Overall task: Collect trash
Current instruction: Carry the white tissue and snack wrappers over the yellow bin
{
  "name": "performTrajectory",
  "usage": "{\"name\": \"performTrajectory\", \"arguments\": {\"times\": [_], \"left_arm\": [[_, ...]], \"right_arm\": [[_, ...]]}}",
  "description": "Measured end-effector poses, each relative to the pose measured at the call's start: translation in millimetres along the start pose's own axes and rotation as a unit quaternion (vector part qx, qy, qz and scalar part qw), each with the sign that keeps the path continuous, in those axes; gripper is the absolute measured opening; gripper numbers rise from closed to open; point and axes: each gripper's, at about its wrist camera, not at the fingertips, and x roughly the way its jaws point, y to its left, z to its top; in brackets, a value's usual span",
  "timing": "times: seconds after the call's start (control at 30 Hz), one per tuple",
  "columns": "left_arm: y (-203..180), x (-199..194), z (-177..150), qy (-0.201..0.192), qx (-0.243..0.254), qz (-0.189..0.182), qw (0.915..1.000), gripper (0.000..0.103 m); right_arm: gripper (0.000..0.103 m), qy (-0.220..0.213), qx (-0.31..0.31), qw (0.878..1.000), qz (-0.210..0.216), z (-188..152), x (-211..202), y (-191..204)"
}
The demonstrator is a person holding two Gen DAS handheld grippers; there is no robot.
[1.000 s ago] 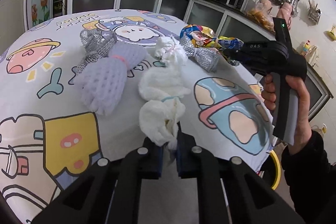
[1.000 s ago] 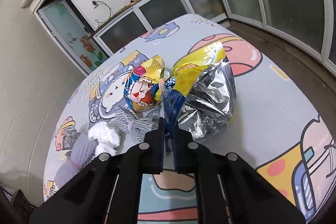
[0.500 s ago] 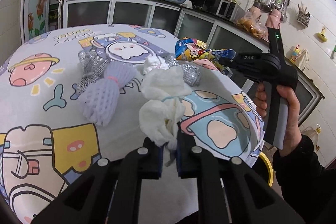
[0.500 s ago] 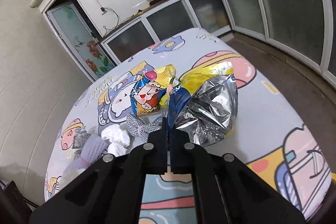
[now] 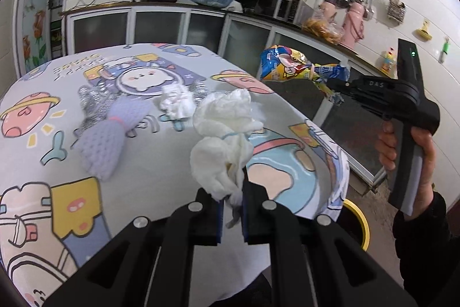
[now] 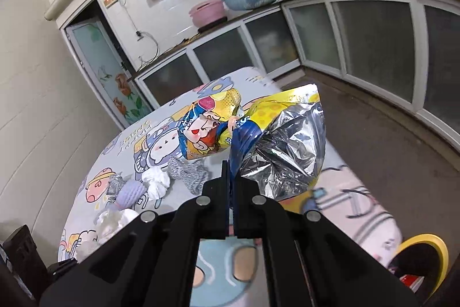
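Observation:
My left gripper [image 5: 231, 193] is shut on a crumpled white tissue [image 5: 227, 134] and holds it above the near edge of the cartoon-print table [image 5: 43, 94]. My right gripper [image 6: 232, 177] is shut on a yellow and blue foil snack bag [image 6: 276, 146], lifted clear of the table; the bag also shows in the left wrist view [image 5: 290, 66], beyond the table's right edge. A purple foam net [image 5: 110, 134], a small white tissue ball [image 5: 175, 102] and silver foil scraps [image 5: 92, 99] lie on the table.
A yellow-rimmed trash bin [image 6: 422, 263] stands on the floor at the table's right side, also low in the left wrist view [image 5: 356, 223]. Kitchen cabinets [image 5: 161, 25] and a counter run behind the table.
Both grippers have risen. The tissue has come up off the table, and the snack bag has lifted and swung right, off the table toward the bin side.

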Motion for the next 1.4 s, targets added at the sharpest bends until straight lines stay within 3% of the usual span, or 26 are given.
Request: {"name": "performTrajectory", "arguments": {"times": [0.2,0.4,0.6,0.87,1.07,1.4], "left_arm": [[-36.2,10.7,2.4,0.006,0.039,-0.028,0.9988,0.009],[-80.9,29.3,3.6,0.019,0.079,-0.073,0.9941,0.009],[-139.1,54.2,1.5,0.031,0.127,-0.123,0.9837,0.009],[-218.3,98.0,-17.0,0.08,0.171,-0.19,0.9636,0.009],[-260.2,122.9,-35.6,0.112,0.18,-0.216,0.9531,0.009],[-310.3,167.0,-68.2,0.166,0.234,-0.208,0.9352,0.009]], "right_arm": [[0.001,-0.018,0.008,0.999,-0.03,-10.7,-47.9,-28.5],[0.001,-0.028,0.015,0.996,-0.086,-31.3,-99.1,-66.2],[0.001,-0.029,0.033,0.987,-0.154,-59.0,-149.2,-111.7],[0.001,-0.017,0.067,0.969,-0.238,-105.4,-200.6,-172.2],[0.001,0.01,0.088,0.956,-0.281,-140.3,-204.7,-205.2],[0.001,0.086,0.111,0.941,-0.307,-181.0,-166.0,-242.7]]}}
